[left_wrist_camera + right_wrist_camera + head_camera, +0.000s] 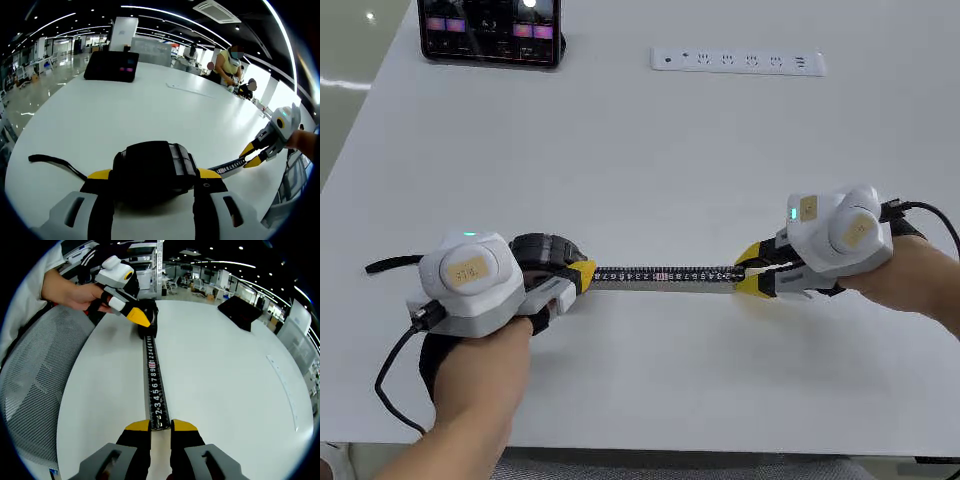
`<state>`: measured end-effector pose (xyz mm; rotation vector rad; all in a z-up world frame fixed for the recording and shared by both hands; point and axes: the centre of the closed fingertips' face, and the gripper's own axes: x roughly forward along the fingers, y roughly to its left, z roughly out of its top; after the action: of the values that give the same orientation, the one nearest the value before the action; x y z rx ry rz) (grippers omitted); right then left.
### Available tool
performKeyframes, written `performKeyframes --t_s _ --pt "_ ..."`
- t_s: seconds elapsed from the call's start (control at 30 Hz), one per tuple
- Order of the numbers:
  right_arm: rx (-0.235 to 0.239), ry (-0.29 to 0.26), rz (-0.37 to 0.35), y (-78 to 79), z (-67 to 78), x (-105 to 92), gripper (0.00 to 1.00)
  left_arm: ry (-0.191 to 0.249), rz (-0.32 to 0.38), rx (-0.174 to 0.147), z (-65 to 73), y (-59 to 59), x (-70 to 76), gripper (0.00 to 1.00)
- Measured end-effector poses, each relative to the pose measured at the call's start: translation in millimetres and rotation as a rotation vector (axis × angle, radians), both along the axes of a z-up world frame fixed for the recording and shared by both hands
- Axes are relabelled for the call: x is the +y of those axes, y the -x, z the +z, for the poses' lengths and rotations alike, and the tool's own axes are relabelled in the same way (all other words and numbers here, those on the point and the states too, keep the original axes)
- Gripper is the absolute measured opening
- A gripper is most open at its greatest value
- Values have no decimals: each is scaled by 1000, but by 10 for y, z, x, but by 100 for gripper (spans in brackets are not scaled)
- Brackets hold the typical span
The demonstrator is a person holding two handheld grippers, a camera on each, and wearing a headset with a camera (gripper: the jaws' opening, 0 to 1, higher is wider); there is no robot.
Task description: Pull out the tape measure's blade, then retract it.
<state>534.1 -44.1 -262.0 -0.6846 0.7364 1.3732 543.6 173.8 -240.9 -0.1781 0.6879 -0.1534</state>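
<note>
Across the broad white surface [650, 170], the work sits in a line near the person's edge. The far side carries a dark screen device [490, 30] propped at one corner and a white power strip [738, 61] lying flat, both well apart from the work.

The left gripper [153, 175] is clamped around the tape measure case [548, 252]. Its yellow-tipped fingers [206, 174] press on either flank, so the black body is pinned low on the surface. That grip likely serves as an anchor, stopping the case from sliding toward the pull. The right gripper [160, 426] faces it from the other side, its fingers [185, 426] closed almost fully and pinching the free end of the blade [665, 273]. Held this way, the blade runs straight and low between the two grippers, numbers upward, with no twist that I can see.

The case is the one container here. By my reading it houses the rest of the blade coiled inside, with only a modest stretch drawn out. The pull-out step looks underway or near its end, and retraction is not yet done. Retracting will call for guiding the end back toward the case mouth under control rather than letting it snap. A thin black strap [52, 161] trails from the case and lies loose on the surface.
</note>
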Motion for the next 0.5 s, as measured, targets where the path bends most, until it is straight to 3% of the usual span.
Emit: performKeyframes --t_s 0.5 --pt "23 -27 6 14 -23 215 10 5 0 5 -2 5 0 60"
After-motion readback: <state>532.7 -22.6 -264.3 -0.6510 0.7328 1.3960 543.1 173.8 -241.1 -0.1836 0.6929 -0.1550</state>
